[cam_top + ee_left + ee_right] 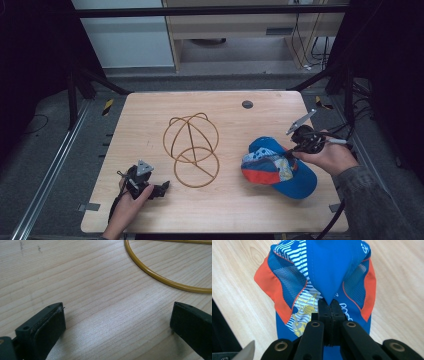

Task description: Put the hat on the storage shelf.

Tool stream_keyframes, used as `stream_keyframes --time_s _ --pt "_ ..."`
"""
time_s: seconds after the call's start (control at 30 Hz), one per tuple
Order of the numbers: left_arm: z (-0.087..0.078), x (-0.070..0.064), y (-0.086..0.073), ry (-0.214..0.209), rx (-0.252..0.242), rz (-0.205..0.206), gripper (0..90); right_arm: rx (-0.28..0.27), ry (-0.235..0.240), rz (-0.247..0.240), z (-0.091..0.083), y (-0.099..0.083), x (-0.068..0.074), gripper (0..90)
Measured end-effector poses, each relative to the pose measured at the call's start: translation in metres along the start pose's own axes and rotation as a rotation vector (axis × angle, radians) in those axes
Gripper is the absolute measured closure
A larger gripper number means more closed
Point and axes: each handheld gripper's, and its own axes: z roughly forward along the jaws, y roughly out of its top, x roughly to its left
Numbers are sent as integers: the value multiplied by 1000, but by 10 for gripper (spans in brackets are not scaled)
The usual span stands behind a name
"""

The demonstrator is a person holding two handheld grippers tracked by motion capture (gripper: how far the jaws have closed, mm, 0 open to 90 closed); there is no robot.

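Right gripper view has the right gripper [329,305] pinched tight on a fold of the blue cap [329,270], whose crown stretches away ahead of it; white lettering beside the jaws is unreadable. Left gripper [117,322] rests wide apart, holding nothing, the wire stand [160,277] just ahead. The cap looks grasped, probably not yet placed on the stand.

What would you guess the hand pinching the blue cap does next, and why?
Probably lift the cap and carry it toward the wire frame. The right gripper has its jaws shut on a fold of the cap's blue fabric, the frame stands bare beside it, and the left gripper rests open on the table.
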Motion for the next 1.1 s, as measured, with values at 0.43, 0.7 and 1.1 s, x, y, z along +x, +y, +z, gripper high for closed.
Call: stream_keyframes --time_s 0.43,0.7,1.1 --pt "0 0 0 3 -6 -1 0 -42 -25 -69 -52 26 14 900" --pt "0 0 0 2 -6 -1 0 -90 -49 -116 -83 45 27 900" --pt "0 0 0 2 -3 0 0 -145 -80 -204 -122 80 51 900"
